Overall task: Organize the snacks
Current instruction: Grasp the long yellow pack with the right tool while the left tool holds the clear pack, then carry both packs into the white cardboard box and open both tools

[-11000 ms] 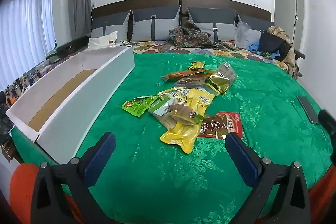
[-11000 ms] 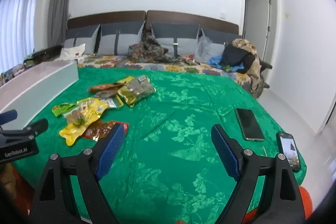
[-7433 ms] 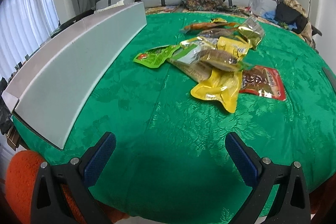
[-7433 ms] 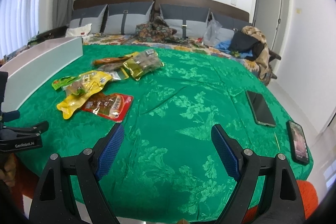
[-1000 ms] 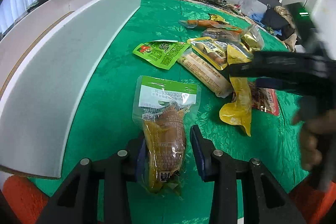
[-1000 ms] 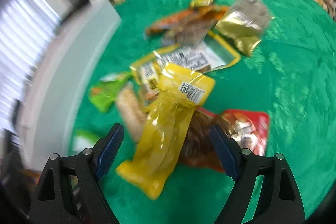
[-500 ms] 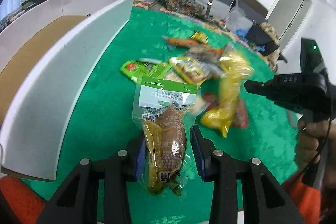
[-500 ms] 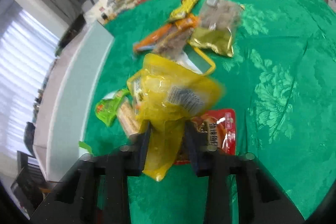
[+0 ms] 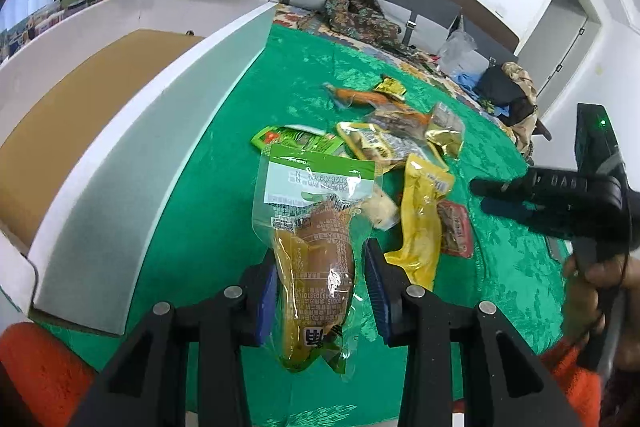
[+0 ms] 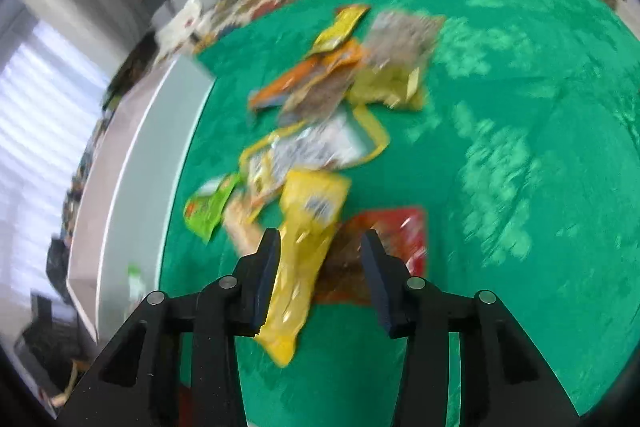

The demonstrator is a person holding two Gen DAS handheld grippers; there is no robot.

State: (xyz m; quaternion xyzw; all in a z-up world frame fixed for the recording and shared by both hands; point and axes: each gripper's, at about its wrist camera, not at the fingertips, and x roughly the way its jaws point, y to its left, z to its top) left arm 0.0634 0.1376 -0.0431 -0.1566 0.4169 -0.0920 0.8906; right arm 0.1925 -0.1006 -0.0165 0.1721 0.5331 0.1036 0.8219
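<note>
Our left gripper (image 9: 320, 279) clamps a clear green-topped snack pouch (image 9: 316, 227), long axis running away from the fingers, lifted over the green bedspread (image 9: 224, 155); the open white box (image 9: 132, 95) lies to its left, nearer this hand. Our right gripper (image 10: 320, 271) has just been opening, fingers half-spread; the yellow pouch (image 10: 304, 243) hangs between them, seemingly slipping free, blurred.

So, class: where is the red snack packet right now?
Right wrist view: the red snack packet lies on the green cloth, partly under the yellow packet.
</note>
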